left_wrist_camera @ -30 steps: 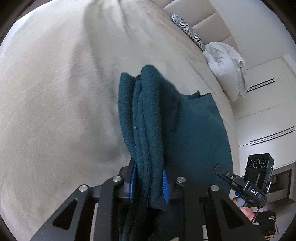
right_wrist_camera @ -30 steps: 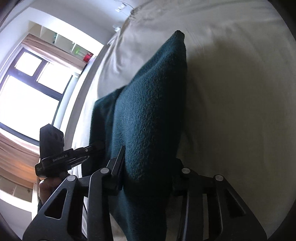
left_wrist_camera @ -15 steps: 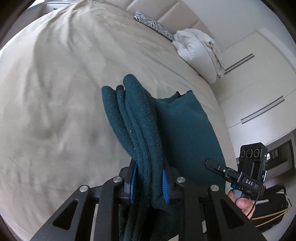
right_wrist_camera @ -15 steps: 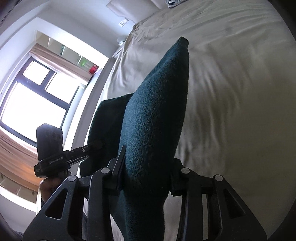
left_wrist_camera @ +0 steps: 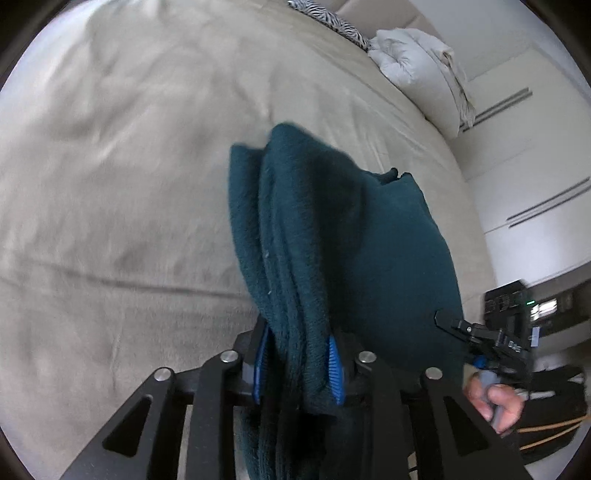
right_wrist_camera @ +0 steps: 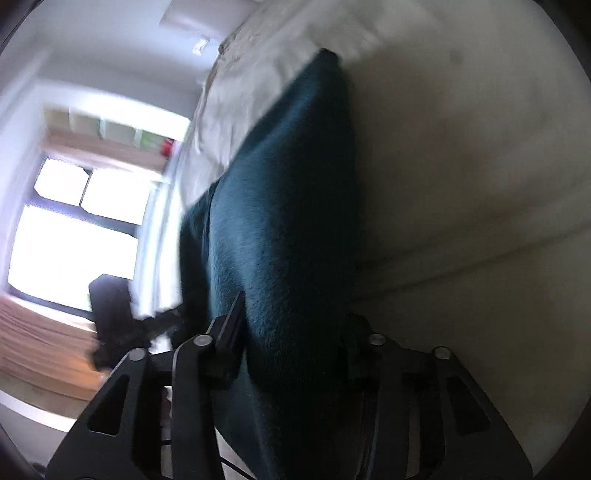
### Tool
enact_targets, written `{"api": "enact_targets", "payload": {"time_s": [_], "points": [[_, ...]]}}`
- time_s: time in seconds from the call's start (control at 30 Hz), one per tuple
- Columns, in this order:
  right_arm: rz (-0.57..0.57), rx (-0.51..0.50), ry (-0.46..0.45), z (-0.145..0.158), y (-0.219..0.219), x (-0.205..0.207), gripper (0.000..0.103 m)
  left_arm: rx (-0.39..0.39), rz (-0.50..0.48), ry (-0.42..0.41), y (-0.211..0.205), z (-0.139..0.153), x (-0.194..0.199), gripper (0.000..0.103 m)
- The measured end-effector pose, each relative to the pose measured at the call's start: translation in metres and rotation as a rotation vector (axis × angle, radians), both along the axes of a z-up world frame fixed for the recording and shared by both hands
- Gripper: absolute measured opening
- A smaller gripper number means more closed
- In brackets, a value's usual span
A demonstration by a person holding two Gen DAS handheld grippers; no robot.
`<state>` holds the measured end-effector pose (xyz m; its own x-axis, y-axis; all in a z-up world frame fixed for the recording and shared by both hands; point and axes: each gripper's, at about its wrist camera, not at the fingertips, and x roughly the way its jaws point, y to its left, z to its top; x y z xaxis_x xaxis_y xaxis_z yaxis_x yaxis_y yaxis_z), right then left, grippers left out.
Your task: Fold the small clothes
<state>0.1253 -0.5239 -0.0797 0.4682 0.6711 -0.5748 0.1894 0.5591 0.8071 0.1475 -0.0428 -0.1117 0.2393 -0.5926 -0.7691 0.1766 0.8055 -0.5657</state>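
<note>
A dark teal fleece garment [left_wrist_camera: 332, 236], folded into several layers, hangs over the beige bed [left_wrist_camera: 110, 184] between both grippers. My left gripper [left_wrist_camera: 298, 365] has one folded edge between its blue pads [left_wrist_camera: 334, 362]; the jaws are opening, with cloth still filling the gap. In the right wrist view the same garment [right_wrist_camera: 288, 221] fills my right gripper [right_wrist_camera: 293, 332], whose jaws are also opening around it. That right gripper [left_wrist_camera: 480, 339] also shows at the left wrist view's right edge, held by a hand [left_wrist_camera: 495, 398]. The blurred left gripper [right_wrist_camera: 122, 332] shows at the right wrist view's lower left.
A white rolled duvet [left_wrist_camera: 421, 66] and a zebra-print pillow [left_wrist_camera: 328, 18] lie at the head of the bed. White wardrobe doors [left_wrist_camera: 535, 166] stand past the bed's right side. A bright window [right_wrist_camera: 74, 240] and shelves lie beyond the bed sheet [right_wrist_camera: 480, 184].
Both grippers have swept across the bed with the garment and sunk a little toward the sheet. Both wrists have rolled. The jaws of both stand slightly wider around the cloth.
</note>
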Motion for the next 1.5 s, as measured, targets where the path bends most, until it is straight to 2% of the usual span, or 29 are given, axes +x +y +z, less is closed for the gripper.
{"api": "enact_targets", "payload": {"time_s": [0.07, 0.17, 0.27, 0.33, 0.43, 0.5, 0.6, 0.67, 0.73, 0.9, 1.0, 1.2, 1.23, 1.3, 1.4, 1.5], "points": [[0.0, 0.051, -0.022, -0.008, -0.005, -0.003, 0.042, 0.008, -0.003, -0.02, -0.004, 0.002, -0.001, 0.032], [0.002, 0.031, -0.042, -0.004, -0.003, -0.006, 0.045, -0.01, 0.003, -0.041, -0.001, 0.004, -0.008, 0.033], [-0.054, 0.018, -0.026, 0.003, -0.008, -0.016, 0.048, -0.023, 0.026, -0.073, 0.005, 0.013, -0.016, 0.034], [-0.103, -0.027, -0.024, 0.011, -0.016, -0.023, 0.049, -0.015, 0.033, -0.116, 0.01, 0.024, -0.027, 0.034], [-0.164, -0.166, -0.033, 0.035, -0.025, -0.046, 0.05, 0.014, 0.048, -0.212, 0.021, 0.049, -0.053, 0.05], [-0.189, -0.278, -0.057, 0.061, -0.027, -0.054, 0.051, 0.056, 0.059, -0.312, 0.021, 0.072, -0.074, 0.069], [-0.187, -0.385, -0.128, 0.096, -0.016, -0.07, 0.051, 0.079, 0.07, -0.428, 0.023, 0.099, -0.101, 0.082], [-0.177, -0.444, -0.18, 0.114, -0.009, -0.077, 0.057, 0.077, 0.09, -0.456, 0.03, 0.107, -0.11, 0.085], [-0.166, -0.477, -0.21, 0.127, -0.001, -0.077, 0.058, 0.053, 0.094, -0.441, 0.036, 0.107, -0.112, 0.085], [-0.147, -0.438, -0.197, 0.129, 0.006, -0.073, 0.057, 0.04, 0.113, -0.397, 0.048, 0.1, -0.113, 0.084], [-0.144, -0.414, -0.156, 0.113, 0.014, -0.056, 0.058, 0.033, 0.105, -0.381, 0.046, 0.095, -0.106, 0.084], [-0.105, -0.404, -0.068, 0.068, 0.017, -0.018, 0.058, 0.063, 0.032, -0.308, 0.013, 0.076, -0.058, 0.083], [-0.095, -0.402, -0.062, 0.064, 0.018, -0.013, 0.058, 0.078, 0.022, -0.296, 0.007, 0.071, -0.051, 0.08], [-0.079, -0.398, -0.048, 0.053, 0.021, -0.005, 0.058, 0.113, 0.003, -0.261, -0.005, 0.058, -0.036, 0.068], [-0.052, -0.367, -0.035, 0.04, 0.024, 0.003, 0.058, 0.157, -0.014, -0.199, -0.014, 0.037, -0.019, 0.057], [-0.035, -0.343, -0.04, 0.035, 0.025, 0.006, 0.058, 0.148, 0.0, -0.163, -0.013, 0.024, -0.011, 0.051]]}}
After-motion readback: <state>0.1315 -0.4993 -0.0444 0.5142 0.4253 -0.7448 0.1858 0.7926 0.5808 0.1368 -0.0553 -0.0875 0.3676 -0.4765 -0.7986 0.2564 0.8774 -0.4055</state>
